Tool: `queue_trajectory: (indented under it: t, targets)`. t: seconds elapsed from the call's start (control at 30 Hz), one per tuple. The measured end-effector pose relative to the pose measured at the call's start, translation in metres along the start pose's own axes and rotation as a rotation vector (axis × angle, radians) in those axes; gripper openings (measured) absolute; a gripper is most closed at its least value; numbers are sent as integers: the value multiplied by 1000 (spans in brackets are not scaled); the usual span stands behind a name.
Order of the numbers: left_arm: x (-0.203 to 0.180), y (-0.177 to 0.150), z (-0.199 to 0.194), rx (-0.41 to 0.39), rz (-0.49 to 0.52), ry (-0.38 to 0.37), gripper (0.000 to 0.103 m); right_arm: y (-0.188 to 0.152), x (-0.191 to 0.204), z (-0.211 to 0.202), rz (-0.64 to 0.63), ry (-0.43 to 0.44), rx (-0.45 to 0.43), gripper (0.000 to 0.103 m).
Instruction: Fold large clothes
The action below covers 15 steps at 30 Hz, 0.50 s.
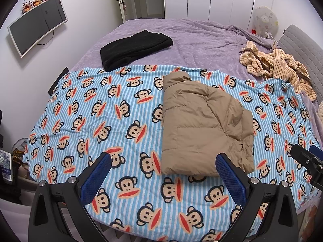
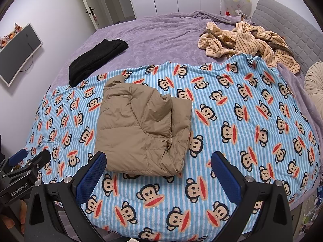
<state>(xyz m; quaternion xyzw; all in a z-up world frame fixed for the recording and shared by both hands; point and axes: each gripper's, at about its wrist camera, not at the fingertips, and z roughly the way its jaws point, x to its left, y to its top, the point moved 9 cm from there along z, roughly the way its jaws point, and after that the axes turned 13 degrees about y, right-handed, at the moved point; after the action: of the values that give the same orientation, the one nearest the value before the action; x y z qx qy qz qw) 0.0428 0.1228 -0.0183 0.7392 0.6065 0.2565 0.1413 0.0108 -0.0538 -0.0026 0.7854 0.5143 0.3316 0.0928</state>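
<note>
A tan puffer jacket [image 1: 203, 125] [image 2: 143, 129] lies folded into a compact rectangle on the blue striped monkey-print blanket [image 1: 101, 121] [image 2: 242, 121]. My left gripper [image 1: 163, 159] hovers open just in front of the jacket's near edge, nothing between its blue pads. My right gripper [image 2: 159, 159] is also open and empty, a little nearer than the jacket's near right corner. The right gripper's tip shows at the right edge of the left wrist view [image 1: 304, 153]. At the left edge of the right wrist view I see the left gripper [image 2: 30, 161] and a hand holding it.
A folded black garment [image 1: 135, 48] [image 2: 97, 58] rests on the purple bedspread [image 1: 201, 44] [image 2: 161, 38] behind the blanket. A crumpled striped yellow garment [image 1: 278, 64] [image 2: 246, 40] lies by the grey headboard [image 2: 286, 26]. A monitor [image 1: 36, 24] hangs on the left wall.
</note>
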Motion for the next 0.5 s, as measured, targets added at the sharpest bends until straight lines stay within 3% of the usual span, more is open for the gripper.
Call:
queue_trajectory:
  t: [0.5]
  targets:
    - [1, 0, -1, -2, 2, 1, 103, -1, 0, -1, 0, 1, 0, 103]
